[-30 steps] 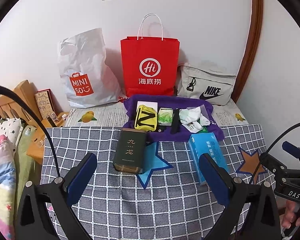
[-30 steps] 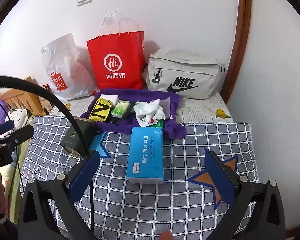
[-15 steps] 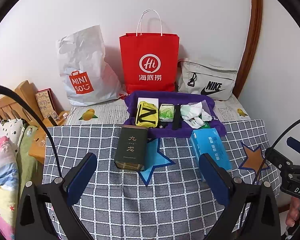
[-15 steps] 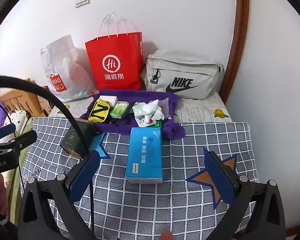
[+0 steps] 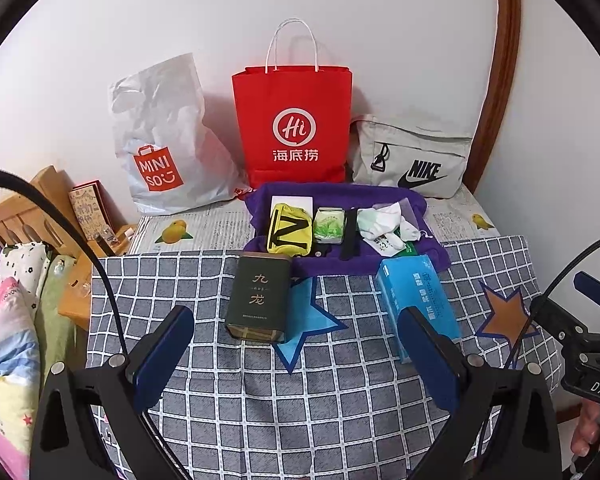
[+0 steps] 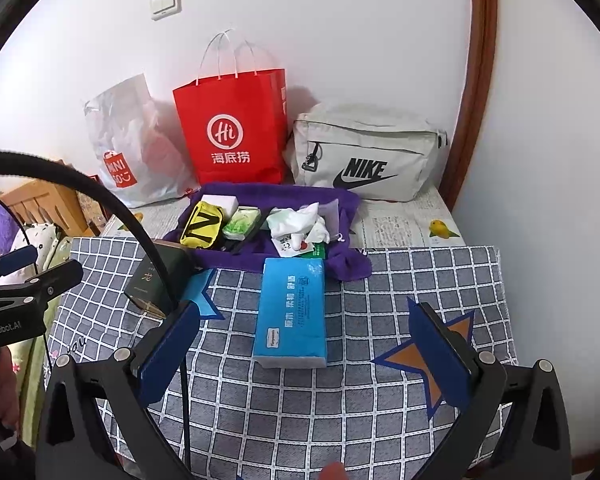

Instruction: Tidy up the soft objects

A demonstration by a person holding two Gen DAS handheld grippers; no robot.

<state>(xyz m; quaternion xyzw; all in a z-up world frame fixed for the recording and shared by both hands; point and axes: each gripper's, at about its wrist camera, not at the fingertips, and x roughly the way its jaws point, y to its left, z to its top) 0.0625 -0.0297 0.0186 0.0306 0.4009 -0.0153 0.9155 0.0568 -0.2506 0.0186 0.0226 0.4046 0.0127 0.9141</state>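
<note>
A blue tissue pack (image 6: 292, 314) lies on the checked cloth (image 6: 340, 400); it also shows in the left wrist view (image 5: 418, 304). A dark green tin (image 5: 260, 296) lies left of it. Behind them a purple towel (image 5: 340, 196) holds a yellow pouch (image 5: 290, 232), a green packet (image 5: 330, 226), a black strap (image 5: 350, 234) and white socks (image 5: 382, 220). My left gripper (image 5: 300, 356) is open and empty, short of the tin. My right gripper (image 6: 304, 360) is open and empty, just short of the tissue pack's near end.
A red paper bag (image 5: 294, 128), a white Miniso bag (image 5: 160, 140) and a grey Nike bag (image 5: 414, 160) stand against the wall. Wooden furniture (image 5: 28, 208) and bedding (image 5: 8, 320) lie at the left. A wooden door frame (image 5: 496, 80) is at the right.
Both grippers have drawn back and risen slightly; the objects sit a little farther up in both views. Nothing on the table has moved.
</note>
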